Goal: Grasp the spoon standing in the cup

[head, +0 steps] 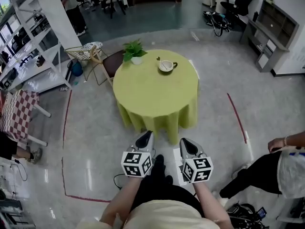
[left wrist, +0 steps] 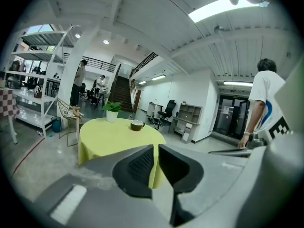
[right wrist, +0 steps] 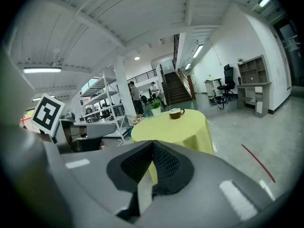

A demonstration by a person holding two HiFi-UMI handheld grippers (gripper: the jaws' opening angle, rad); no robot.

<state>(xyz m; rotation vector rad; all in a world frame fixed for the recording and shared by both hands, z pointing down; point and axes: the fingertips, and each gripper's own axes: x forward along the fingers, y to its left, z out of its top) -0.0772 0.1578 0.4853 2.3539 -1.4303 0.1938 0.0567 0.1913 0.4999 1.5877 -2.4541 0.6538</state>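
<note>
Round table [head: 157, 97] with yellow-green cloth stands on grey floor, well ahead of person. Left gripper [head: 148, 134] and right gripper [head: 184, 141] held low, well short of table. Left jaws slightly apart, empty; right jaws together, empty. Potted plant [head: 133, 50] at table's far edge. Beside it, dark cup [head: 167, 66] holds spoon [head: 161, 62].

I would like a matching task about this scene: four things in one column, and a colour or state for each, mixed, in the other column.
Things:
1. cup
2. potted plant
3. left gripper
4. right gripper

Colour or state:
A. jaws together, empty
B. green and leafy
C. dark outside, with a spoon in it
D. jaws slightly apart, nothing between them

Pairs: 1-C, 2-B, 3-D, 4-A
</note>
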